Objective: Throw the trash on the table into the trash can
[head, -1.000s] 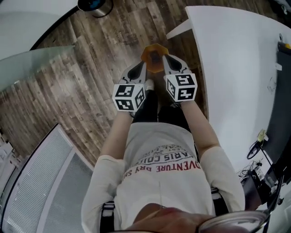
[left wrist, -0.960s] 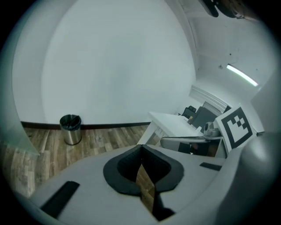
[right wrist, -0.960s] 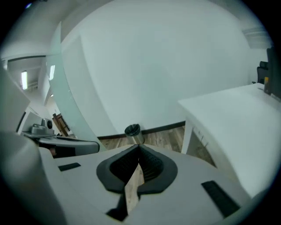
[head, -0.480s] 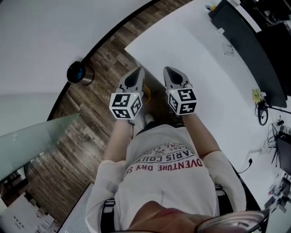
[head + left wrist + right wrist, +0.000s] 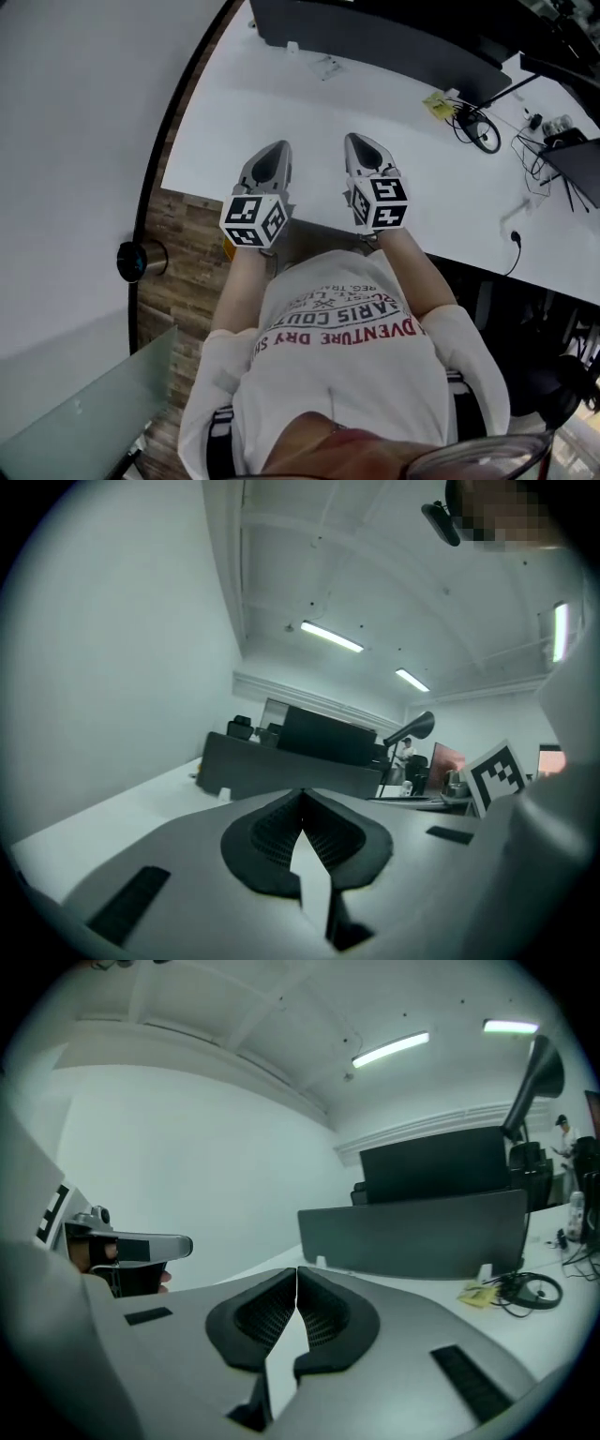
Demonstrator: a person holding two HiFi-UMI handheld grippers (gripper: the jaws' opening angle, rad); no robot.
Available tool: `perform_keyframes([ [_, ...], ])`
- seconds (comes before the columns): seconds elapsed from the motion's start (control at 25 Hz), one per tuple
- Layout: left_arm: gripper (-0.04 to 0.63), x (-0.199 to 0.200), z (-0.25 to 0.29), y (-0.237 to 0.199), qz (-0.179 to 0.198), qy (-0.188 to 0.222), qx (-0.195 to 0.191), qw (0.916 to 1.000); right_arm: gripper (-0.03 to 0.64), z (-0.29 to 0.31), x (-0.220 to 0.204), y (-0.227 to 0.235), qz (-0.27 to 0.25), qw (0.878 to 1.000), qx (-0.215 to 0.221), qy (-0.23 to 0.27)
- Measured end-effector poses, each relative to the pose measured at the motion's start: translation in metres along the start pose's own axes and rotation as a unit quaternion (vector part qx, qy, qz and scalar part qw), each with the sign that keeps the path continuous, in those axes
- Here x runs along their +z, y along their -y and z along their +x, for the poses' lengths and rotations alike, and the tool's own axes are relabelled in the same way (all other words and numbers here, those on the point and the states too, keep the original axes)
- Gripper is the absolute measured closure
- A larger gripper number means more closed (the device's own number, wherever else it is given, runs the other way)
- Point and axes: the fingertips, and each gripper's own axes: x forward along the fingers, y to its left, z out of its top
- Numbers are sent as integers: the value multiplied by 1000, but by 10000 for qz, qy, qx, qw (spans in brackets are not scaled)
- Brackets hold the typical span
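Observation:
Both grippers hover side by side over the near edge of the white table [image 5: 234, 112], pointing roughly level across it. The left gripper [image 5: 275, 148] is shut with nothing between its jaws, as the left gripper view [image 5: 302, 797] shows. The right gripper [image 5: 362, 141] is likewise shut and holds nothing [image 5: 297, 1272]. A crumpled yellow scrap [image 5: 436, 103] lies on the table to the far right, also in the right gripper view [image 5: 483, 1296]. A round bin [image 5: 141, 261] with a blue inside stands on the wooden floor at the left. An orange patch [image 5: 228, 247] peeks out under the left forearm.
A long dark screen [image 5: 375, 42] runs along the table's far side. Cables [image 5: 478, 127] and a plug lead [image 5: 514, 234] lie at the right. Two small white items [image 5: 328, 66] sit near the screen. A curved white wall [image 5: 75, 141] bounds the left; a glass panel [image 5: 94, 403] is lower left.
The view has swung from the wooden floor to the table. Both grippers have risen from above an orange object on the floor to the table's near edge, staying shut.

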Motion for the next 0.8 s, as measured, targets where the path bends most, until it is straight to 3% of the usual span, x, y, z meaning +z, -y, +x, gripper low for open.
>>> perform_keyframes([
  [0.24,572,-10,70,110,86,-57,-769,9970,591,-73,-2,113,137,9967,-778,185],
  [0.44,572,-27,105,182,225,-171,-1161,9928,591,-118,-15,177,206,9931,-1140,183],
  [0.8,573,-41,133,236,555,-322,-1399,9881,591,-141,-26,225,345,9912,-1254,229],
])
